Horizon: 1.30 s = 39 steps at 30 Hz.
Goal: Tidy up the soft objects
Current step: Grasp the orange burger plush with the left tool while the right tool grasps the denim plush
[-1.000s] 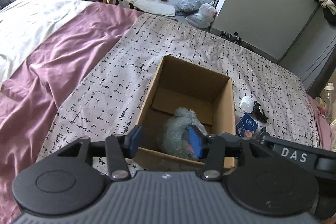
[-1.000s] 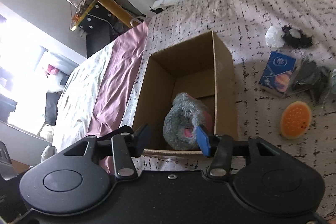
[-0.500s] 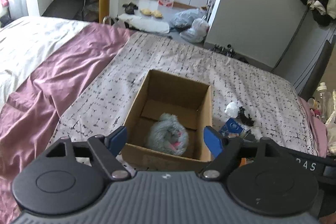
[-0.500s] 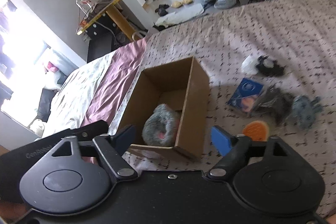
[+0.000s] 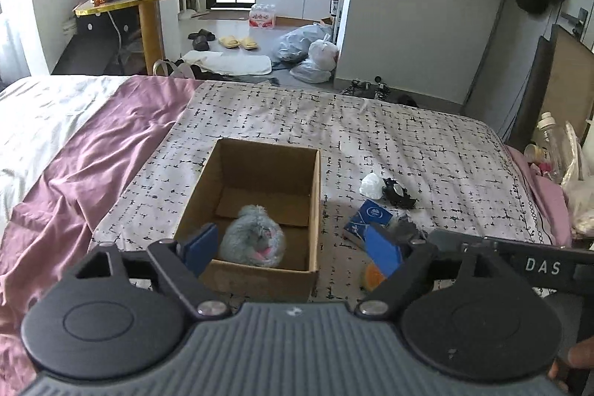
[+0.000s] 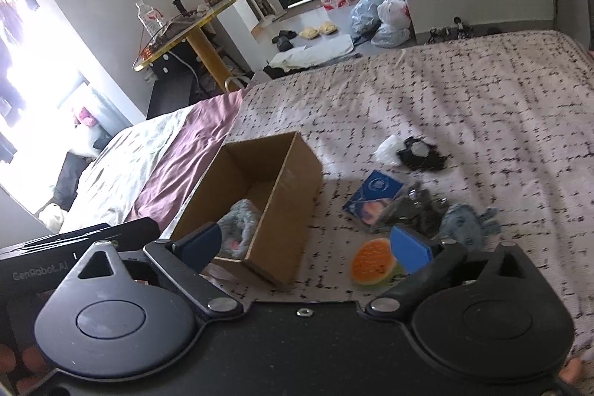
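Now both grippers are opening wide and hold nothing, and the orange sponge (image 6: 373,260) lies just ahead of the right gripper (image 6: 315,244), nearer than the left gripper (image 5: 293,245).

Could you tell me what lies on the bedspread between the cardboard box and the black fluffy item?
In the right wrist view, a blue packet lies between the cardboard box and the black fluffy item, with a white bundle touching the latter.

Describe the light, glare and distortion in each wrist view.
Left wrist: even daylight, sharp, fisheye bending the walls, cardboard box shading the patterned bedspread. Right wrist: window blown out white at left, horizon tilted, slight blur around the orange sponge.
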Each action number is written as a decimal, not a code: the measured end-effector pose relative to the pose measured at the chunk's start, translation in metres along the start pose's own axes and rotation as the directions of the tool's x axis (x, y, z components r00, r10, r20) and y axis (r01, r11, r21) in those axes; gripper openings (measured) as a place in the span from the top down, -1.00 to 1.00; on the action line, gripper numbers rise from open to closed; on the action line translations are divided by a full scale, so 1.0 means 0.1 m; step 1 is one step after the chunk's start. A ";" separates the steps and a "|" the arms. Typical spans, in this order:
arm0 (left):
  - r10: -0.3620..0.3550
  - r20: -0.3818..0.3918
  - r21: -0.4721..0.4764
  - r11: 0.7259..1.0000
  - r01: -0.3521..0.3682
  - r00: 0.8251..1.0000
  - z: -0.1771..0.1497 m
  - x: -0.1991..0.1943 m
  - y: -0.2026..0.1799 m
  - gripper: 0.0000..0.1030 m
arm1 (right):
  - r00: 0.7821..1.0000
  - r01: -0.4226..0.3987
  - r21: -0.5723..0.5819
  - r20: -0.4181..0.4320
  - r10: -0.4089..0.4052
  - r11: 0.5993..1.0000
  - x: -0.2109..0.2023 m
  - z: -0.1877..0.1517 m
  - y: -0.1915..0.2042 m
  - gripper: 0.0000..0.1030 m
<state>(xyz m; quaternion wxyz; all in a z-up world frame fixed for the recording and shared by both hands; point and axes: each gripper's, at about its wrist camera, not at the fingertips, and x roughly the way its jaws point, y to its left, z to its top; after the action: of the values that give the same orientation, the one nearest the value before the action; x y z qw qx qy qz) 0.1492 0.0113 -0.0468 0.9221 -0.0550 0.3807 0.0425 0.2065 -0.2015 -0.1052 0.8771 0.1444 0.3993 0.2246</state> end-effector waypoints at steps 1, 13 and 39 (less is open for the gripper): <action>0.008 0.005 0.004 1.000 -0.008 1.000 -0.01 -0.01 -0.03 -0.73 | 1.000 0.001 -0.008 0.003 -0.001 1.000 -0.03 0.00 -0.02 -0.93; 0.017 0.020 0.006 1.000 -0.017 1.000 -0.05 -0.03 -0.35 -0.87 | 1.000 0.023 -0.021 0.019 -0.023 1.000 -0.28 0.04 -0.44 -1.00; 0.008 0.041 -0.022 1.000 -0.007 0.999 -0.15 0.27 -0.74 -0.99 | 0.999 0.050 0.027 -0.009 -0.050 0.998 -0.20 0.19 -1.05 -1.00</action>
<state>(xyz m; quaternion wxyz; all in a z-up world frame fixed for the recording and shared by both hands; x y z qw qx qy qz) 0.1665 -0.0626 -0.0717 0.9289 -0.0627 0.3615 0.0510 0.2389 -0.3033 -0.1257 0.8786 0.1455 0.4096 0.1978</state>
